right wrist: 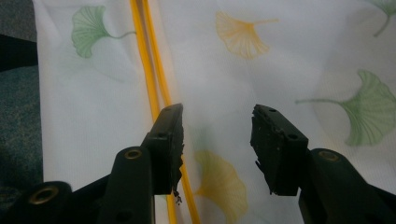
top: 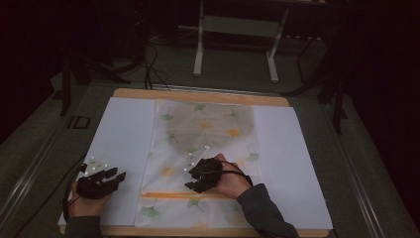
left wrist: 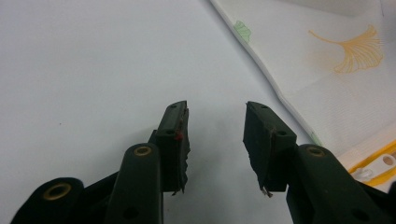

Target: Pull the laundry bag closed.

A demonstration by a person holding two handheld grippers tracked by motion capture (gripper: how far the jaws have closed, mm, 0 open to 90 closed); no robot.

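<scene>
Right gripper found over the near half of the mesh bag, jaws well apart with bare printed fabric between them and nothing gripped; left-hand pad poised just above the yellow zipper. Left gripper found at rest on the white sheet to the left of the bag, jaws likewise wide and empty. Bag itself laid flat along the middle of the table, zipper running across its near end, a grey rounded shape faintly visible through the fabric at the far half. Risks judged as follows: thin, slack mesh likely to bunch or slide on the smooth sheet if pinched from one side alone, with the left gripper too far off to hold it down; a closing pad likely to catch fabric as well as zipper, or to miss the pull altogether. Zipper pull noted only at the lower right edge of the left gripper view, as a pale tab on the yellow tape; not made out along the tape in the right gripper view. High view alone gave the bag's full outline and the spacing of both hands; too dim there to judge jaw contact.
</scene>
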